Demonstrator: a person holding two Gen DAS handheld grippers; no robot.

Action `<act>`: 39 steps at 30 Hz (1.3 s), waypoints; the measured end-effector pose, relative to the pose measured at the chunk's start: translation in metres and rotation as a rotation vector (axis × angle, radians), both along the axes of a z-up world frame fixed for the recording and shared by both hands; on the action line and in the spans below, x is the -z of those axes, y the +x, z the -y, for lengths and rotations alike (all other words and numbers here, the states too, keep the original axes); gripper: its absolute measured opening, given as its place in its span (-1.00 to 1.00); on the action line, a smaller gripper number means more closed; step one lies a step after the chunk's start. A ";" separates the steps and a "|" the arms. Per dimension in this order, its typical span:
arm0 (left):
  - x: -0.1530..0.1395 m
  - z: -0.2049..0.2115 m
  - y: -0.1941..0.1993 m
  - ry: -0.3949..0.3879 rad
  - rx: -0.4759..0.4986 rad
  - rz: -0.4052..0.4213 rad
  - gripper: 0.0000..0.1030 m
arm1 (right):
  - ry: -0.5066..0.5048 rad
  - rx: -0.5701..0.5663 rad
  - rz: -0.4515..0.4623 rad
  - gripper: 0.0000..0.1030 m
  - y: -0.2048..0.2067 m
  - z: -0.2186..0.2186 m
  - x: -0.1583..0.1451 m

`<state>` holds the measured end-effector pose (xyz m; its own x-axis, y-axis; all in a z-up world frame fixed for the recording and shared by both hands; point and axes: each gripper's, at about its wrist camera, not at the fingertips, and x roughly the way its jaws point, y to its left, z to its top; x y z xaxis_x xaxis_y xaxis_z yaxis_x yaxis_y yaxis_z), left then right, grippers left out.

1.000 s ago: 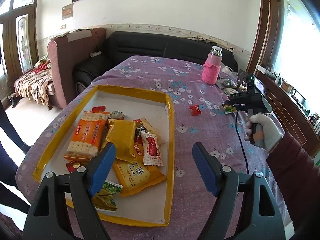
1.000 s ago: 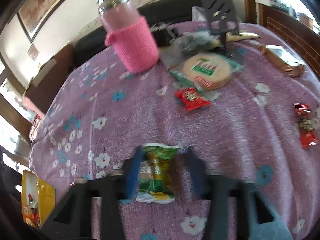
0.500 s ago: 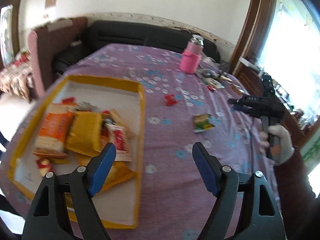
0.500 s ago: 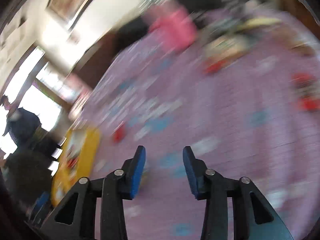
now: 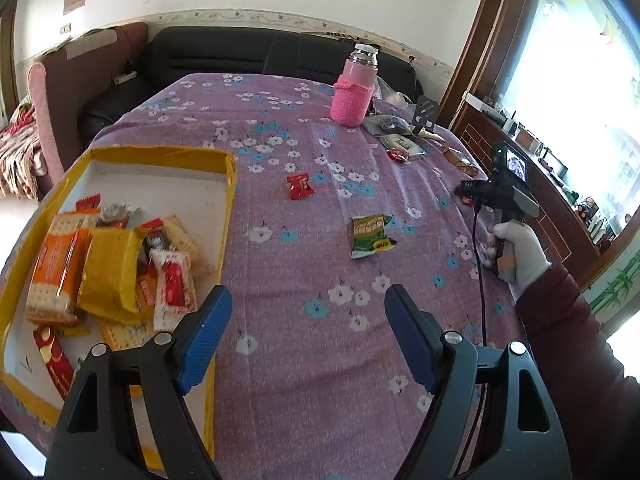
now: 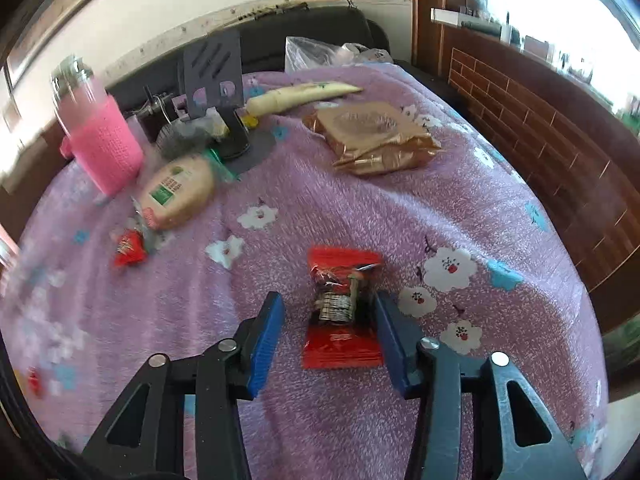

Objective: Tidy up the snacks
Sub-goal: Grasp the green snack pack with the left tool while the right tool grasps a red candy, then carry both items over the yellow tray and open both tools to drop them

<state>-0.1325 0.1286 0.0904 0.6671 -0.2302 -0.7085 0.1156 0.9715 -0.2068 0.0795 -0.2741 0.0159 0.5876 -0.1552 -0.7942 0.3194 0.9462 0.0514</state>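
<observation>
right gripper hovering low near right edge of tabletop, jaws apart, just been narrowing around red snack packet. right pad looks about touching wrapper, left one clear (not clamped yet imo). packet looks light, crinkly, slippery foil, soft lump mid-pack, so pinch across the middle, not the flat sealed ends. left gripper wide apart, nothing in it, just beside yellow tray at left edge. further out mid-table: green packet, small red candy.
</observation>
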 end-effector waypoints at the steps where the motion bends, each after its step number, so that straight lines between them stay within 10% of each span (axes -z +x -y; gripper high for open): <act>1: -0.001 0.005 0.004 0.007 0.009 -0.002 0.53 | -0.012 0.001 -0.001 -0.44 -0.001 -0.002 0.000; 16: 0.049 0.081 0.114 0.026 0.138 -0.127 0.53 | 0.309 -0.291 0.135 -0.49 -0.105 -0.083 -0.035; 26: 0.082 0.110 0.148 0.137 0.148 -0.154 0.51 | 0.340 -0.357 0.098 -0.49 -0.112 -0.104 -0.022; 28: 0.082 0.112 0.146 0.141 0.168 -0.136 -0.30 | 0.338 -0.361 0.099 -0.49 -0.115 -0.105 -0.022; 39: 0.061 0.082 0.122 0.036 0.106 -0.091 -0.31 | 0.289 -0.377 0.092 -0.49 -0.111 -0.113 -0.017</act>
<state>-0.0102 0.0468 0.0297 0.5733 -0.2693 -0.7738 0.2001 0.9619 -0.1865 -0.0310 -0.1608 0.0326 0.6301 0.3014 -0.7157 -0.0615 0.9381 0.3409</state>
